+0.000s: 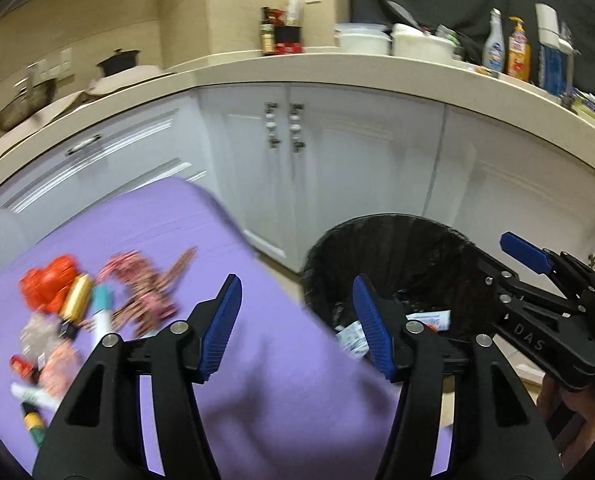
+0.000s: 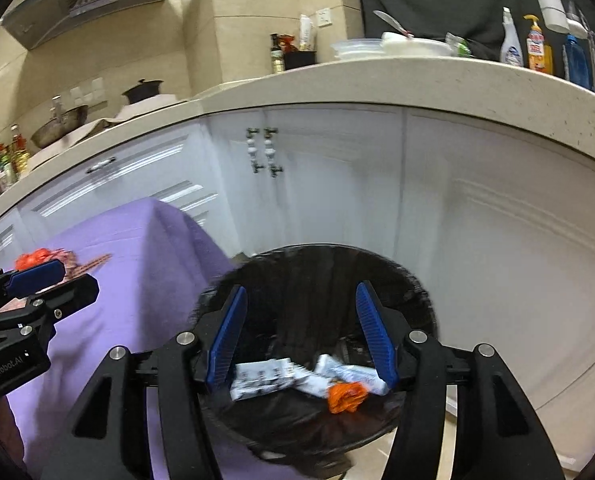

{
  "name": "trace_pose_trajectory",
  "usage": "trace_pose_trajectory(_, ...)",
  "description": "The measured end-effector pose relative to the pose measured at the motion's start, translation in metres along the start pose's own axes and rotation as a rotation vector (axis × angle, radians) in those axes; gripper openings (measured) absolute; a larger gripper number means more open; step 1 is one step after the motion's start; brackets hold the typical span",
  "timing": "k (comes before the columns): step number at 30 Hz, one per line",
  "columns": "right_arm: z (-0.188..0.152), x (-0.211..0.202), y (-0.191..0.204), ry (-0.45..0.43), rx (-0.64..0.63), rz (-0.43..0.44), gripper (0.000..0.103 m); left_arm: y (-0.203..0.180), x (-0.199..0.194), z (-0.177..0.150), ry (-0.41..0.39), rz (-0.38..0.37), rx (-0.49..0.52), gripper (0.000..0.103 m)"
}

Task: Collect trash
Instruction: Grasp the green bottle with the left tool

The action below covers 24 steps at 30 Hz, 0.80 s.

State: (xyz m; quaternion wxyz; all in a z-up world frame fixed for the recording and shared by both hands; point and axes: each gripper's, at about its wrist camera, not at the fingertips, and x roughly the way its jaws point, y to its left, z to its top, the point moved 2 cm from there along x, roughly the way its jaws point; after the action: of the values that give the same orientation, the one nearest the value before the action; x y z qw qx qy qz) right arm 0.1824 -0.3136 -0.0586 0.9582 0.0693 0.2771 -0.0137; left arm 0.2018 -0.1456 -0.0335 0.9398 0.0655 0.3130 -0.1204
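My left gripper (image 1: 296, 300) stands open with nothing between its fingers, over the right edge of a purple cloth (image 1: 201, 240) beside a black-lined trash bin (image 1: 377, 228). Left of it on the cloth lies a pile of trash: a red-orange crumpled piece (image 1: 51, 284), a gold cylinder (image 1: 77, 296), pink patterned wrappers (image 1: 145, 284), a white tube (image 1: 101, 320). My right gripper (image 2: 302, 308) hangs open and empty above the bin (image 2: 413, 292). In the bin lie white wrappers (image 2: 265, 376) and an orange crumpled scrap (image 2: 345, 396).
White cabinet doors (image 2: 337, 200) stand right behind the bin and cloth. The beige counter (image 2: 417, 80) above carries spray and soap bottles (image 2: 537, 48), white containers and a pot. The tiled floor shows around the bin's base.
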Motion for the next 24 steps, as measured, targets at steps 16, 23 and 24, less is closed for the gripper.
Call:
trace_pose_trajectory(16, -0.032, -0.020, 0.114, 0.063, -0.119, 0.214, 0.056, 0.136, -0.076, -0.084, 0.074, 0.277, -0.232, 0.059)
trace_pose_trajectory(23, -0.037, -0.018, 0.135, 0.079, -0.144, 0.248, 0.056, 0.154, -0.077, -0.105, 0.118, 0.314, -0.271, 0.059)
trace_pose_trajectory(24, -0.036, -0.017, 0.136, 0.080, -0.146, 0.252, 0.056, 0.155, -0.076, -0.105, 0.120, 0.315, -0.272, 0.059)
